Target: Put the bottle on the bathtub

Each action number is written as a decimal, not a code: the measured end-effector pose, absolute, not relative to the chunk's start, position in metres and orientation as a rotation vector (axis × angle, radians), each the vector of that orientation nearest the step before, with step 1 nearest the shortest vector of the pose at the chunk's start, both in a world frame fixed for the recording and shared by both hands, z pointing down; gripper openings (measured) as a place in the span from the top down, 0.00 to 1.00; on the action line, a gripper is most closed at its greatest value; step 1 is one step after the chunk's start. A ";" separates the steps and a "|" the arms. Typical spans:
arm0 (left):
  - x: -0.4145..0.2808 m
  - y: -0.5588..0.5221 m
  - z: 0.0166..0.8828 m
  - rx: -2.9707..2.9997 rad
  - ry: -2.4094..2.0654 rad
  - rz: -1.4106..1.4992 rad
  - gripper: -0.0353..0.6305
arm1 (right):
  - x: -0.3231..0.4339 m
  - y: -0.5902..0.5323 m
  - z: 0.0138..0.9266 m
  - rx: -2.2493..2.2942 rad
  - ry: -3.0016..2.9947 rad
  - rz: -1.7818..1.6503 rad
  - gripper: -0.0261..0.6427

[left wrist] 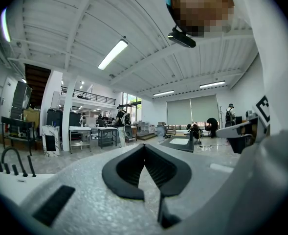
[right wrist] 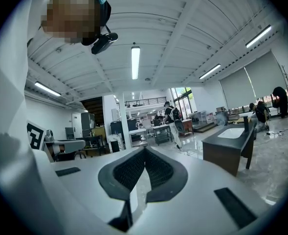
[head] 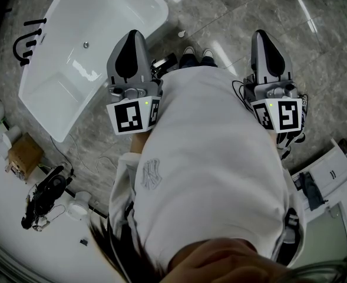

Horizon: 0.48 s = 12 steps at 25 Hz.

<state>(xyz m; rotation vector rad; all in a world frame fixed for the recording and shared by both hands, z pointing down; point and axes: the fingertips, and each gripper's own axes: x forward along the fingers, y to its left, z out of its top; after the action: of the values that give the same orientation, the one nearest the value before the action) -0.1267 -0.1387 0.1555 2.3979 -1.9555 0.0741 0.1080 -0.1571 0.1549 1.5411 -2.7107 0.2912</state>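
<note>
Marble floor (head: pixel 232 16), bathtub (head: pixel 111 13) nearby, left claw (head: pixel 132 39), right claw (head: pixel 262 38) level, closed, empty

Head view: steep top-down, close over the person's white shirt (head: pixel 220 158). The left gripper (head: pixel 133 37) and right gripper (head: pixel 261 37) stick out ahead, bathtub (head: pixel 43 99) upper left. Gripper views: low, level, along own jaws into the workshop hall. Both share the mezzanine railing (left wrist: pixel 92 98). Left gripper view and head view share the black faucet (left wrist: pixel 14 160).

Left gripper (head: pixel 132 37), right gripper (head: pixel 261 37), both held level beside the torso (pointing forward), jaws together, empty
</note>
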 end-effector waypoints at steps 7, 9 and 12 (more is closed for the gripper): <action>-0.127 -0.139 0.158 2.396 -1.953 0.081 0.93 | 0.109 -0.157 0.158 1.546 -2.707 0.294 0.94; -0.128 -0.140 0.157 2.396 -1.953 0.081 0.93 | 0.109 -0.158 0.156 1.546 -2.708 0.294 0.94; -0.129 -0.141 0.156 2.393 -1.955 0.079 0.93 | 0.108 -0.159 0.156 1.543 -2.707 0.292 0.94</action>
<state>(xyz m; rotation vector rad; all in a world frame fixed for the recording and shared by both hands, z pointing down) -0.1288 -0.1410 0.1562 2.3931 -1.9547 0.0790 0.1078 -0.1590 0.1557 1.5432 -2.7068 0.2916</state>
